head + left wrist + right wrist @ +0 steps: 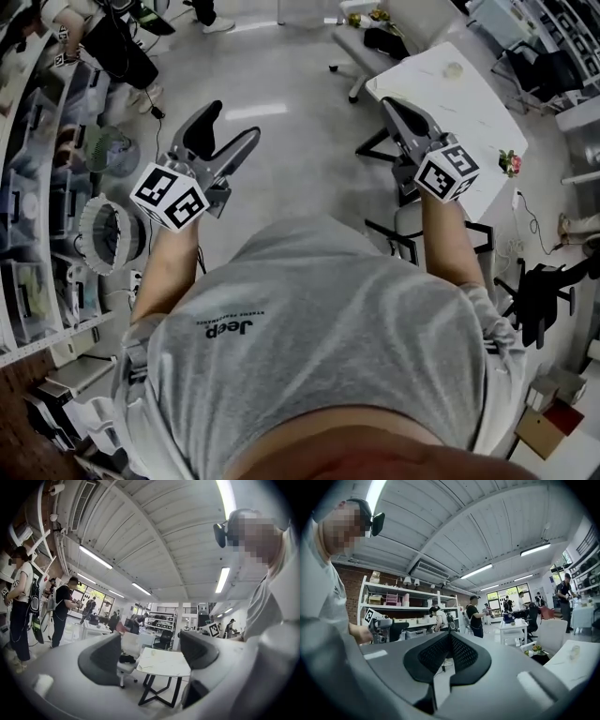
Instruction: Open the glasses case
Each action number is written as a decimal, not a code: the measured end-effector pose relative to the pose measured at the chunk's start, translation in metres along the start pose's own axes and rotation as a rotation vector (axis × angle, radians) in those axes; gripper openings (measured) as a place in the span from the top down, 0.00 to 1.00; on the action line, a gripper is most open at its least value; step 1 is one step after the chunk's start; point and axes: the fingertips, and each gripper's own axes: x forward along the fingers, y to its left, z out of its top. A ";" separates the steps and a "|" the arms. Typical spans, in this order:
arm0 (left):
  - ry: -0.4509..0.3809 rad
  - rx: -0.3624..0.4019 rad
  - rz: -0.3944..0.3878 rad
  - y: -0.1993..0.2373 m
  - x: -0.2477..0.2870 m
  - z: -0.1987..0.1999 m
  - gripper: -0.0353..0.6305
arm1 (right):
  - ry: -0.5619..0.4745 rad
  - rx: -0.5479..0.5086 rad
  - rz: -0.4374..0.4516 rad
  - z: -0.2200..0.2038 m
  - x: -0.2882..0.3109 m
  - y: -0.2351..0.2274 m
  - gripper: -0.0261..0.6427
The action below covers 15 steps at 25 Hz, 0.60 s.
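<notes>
The person holds the left gripper raised, jaws wide apart and empty, aimed toward a white table farther off. The right gripper, raised beside it, has its jaws pressed together on nothing.

A white table on black legs stands on the grey floor, just beyond the right gripper's jaws. A small round object lies on the tabletop, further ahead of those jaws.
</notes>
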 end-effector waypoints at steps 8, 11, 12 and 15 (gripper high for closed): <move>0.030 -0.038 -0.026 0.089 0.026 0.008 0.31 | 0.019 0.015 -0.035 -0.002 0.080 -0.030 0.95; 0.036 -0.045 -0.027 0.109 0.042 0.006 0.31 | 0.023 0.024 -0.044 -0.006 0.094 -0.050 0.95; 0.038 -0.046 -0.027 0.115 0.048 0.004 0.31 | 0.023 0.028 -0.047 -0.007 0.097 -0.058 0.95; 0.050 -0.051 -0.018 0.129 0.071 0.000 0.31 | 0.025 0.042 -0.044 -0.009 0.110 -0.084 0.95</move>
